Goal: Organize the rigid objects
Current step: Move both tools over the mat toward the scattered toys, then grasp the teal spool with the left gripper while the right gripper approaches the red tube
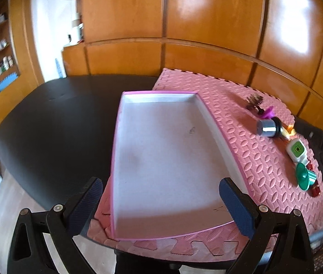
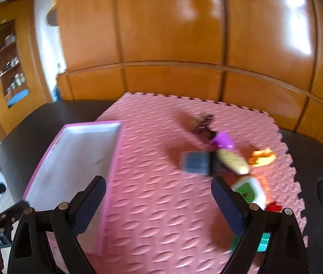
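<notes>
Two hand-held grippers hang over a pink foam mat (image 1: 241,123) with an empty pink-rimmed white tray (image 1: 161,159) on a dark table (image 1: 54,118). The left gripper (image 1: 161,205) is spread wide and holds nothing, its blue pads (image 1: 86,203) straddling the near end of the tray. The right gripper (image 2: 159,203) is likewise spread and empty, over bare mat.

The small objects lie in a loose cluster ahead and to the right of the right gripper: a grey cylinder with a black end (image 2: 195,164) nearest its centreline, a purple piece (image 2: 223,140) and a dark tangled item (image 2: 202,123) beyond it, a yellow oblong (image 2: 232,161), an orange piece (image 2: 263,157), and a white-and-green block (image 2: 250,191) just beside the right finger. A teal funnel-like piece (image 1: 304,177) and red bits (image 1: 314,190) sit at the mat's right edge.

The risk lies in the crowding: the items touch or overlap, so fingers closing on one will probably nudge its neighbours, and the cylinder, lying on its side, could roll off. The right-wrist view is blurred, so finer spacing cannot be judged.
</notes>
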The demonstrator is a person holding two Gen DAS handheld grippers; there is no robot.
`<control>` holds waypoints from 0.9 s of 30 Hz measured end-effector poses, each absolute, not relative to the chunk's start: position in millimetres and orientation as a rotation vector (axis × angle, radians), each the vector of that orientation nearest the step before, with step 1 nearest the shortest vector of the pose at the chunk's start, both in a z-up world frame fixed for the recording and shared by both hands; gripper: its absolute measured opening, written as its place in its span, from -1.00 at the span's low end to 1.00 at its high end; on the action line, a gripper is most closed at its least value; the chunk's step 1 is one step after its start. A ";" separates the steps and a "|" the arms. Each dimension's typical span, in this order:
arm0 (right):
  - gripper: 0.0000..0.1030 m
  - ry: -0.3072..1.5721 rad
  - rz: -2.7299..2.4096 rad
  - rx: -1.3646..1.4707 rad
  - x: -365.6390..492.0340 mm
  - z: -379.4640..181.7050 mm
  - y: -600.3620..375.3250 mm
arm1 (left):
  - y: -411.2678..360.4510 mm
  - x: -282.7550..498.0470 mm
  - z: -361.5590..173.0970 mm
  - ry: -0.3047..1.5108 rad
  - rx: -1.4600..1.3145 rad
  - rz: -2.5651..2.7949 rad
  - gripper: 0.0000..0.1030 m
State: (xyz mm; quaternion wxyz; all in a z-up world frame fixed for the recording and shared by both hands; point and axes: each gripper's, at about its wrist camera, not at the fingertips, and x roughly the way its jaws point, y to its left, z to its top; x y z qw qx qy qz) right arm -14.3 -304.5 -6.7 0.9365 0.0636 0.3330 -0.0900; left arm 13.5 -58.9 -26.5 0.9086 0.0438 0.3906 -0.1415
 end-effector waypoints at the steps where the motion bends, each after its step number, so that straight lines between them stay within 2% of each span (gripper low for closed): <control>1: 0.84 0.678 -0.208 0.153 -16.7 -4.8 -320.0 | -63.4 13.1 -25.9 0.803 0.102 -0.315 0.99; 7: 0.84 0.645 -0.379 0.268 -38.6 6.2 -416.3 | -91.7 13.5 -23.2 0.804 0.156 -0.420 0.99; 14: 0.84 0.639 -0.538 0.378 -67.6 -19.2 -498.2 | -150.8 12.1 -15.3 0.796 0.236 -0.599 0.99; 19: 0.84 0.626 -0.541 0.509 -78.3 -29.5 -520.1 | -207.9 3.9 -18.2 0.810 0.277 -0.766 0.97; 22: 0.84 0.613 -0.545 0.522 -81.8 -27.5 -522.1 | -246.7 -6.3 -27.1 0.835 0.305 -0.883 0.82; 27: 0.84 0.604 -0.532 0.547 -83.5 -27.5 -525.4 | -303.8 -20.0 -43.9 0.913 0.323 -0.992 0.82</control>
